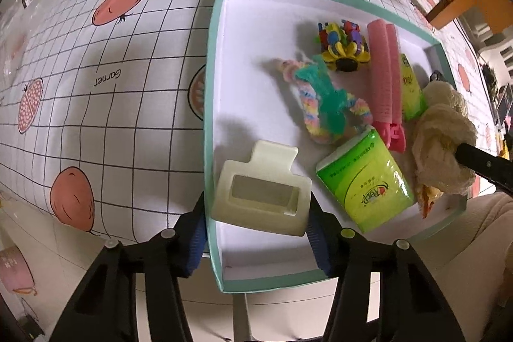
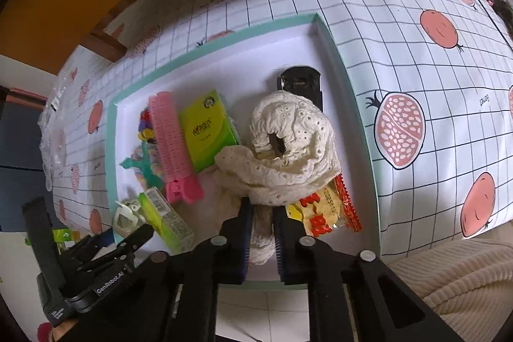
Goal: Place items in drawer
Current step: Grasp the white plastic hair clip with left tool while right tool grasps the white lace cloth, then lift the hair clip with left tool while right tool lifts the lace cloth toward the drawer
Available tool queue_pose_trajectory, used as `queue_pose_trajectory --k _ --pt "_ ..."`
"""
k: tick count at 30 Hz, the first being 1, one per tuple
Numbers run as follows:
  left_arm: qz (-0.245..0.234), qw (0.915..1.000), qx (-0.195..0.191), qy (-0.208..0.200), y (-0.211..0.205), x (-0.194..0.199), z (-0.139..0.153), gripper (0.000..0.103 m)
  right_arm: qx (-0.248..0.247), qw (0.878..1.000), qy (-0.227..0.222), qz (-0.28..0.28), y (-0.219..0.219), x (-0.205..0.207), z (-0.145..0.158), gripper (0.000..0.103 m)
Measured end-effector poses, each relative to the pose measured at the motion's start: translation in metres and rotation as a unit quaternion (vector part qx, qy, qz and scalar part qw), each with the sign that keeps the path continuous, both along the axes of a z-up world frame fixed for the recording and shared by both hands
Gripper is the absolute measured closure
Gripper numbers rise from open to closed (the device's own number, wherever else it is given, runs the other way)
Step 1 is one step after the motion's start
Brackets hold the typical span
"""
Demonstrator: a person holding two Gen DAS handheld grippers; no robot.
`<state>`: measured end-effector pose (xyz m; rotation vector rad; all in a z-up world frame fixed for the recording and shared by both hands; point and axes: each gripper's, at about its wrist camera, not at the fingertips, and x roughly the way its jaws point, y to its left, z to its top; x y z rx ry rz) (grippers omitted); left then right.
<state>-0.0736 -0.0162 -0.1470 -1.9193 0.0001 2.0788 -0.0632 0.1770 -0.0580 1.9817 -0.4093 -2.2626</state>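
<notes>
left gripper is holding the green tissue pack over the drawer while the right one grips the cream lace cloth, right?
Not quite: in the left wrist view the left gripper holds the cream hair claw clip; the green tissue pack lies in the drawer. The right gripper does grip the cream lace cloth.

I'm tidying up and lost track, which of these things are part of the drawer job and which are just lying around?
Part of the job:
drawer
cream hair claw, in the left gripper
lace scrunchie, in the right gripper
tissue pack
pink roller clip

Lying about:
tablecloth
clear plastic bags
</notes>
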Motion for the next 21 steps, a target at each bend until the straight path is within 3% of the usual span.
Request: queue_pose_trajectory --k 21 --pt "0.032 0.9988 0.030 0.023 -0.004 -0.011 0.042 0.046 -0.048 0.994 0.103 -0.002 0.013 0.009 0.084 0.094"
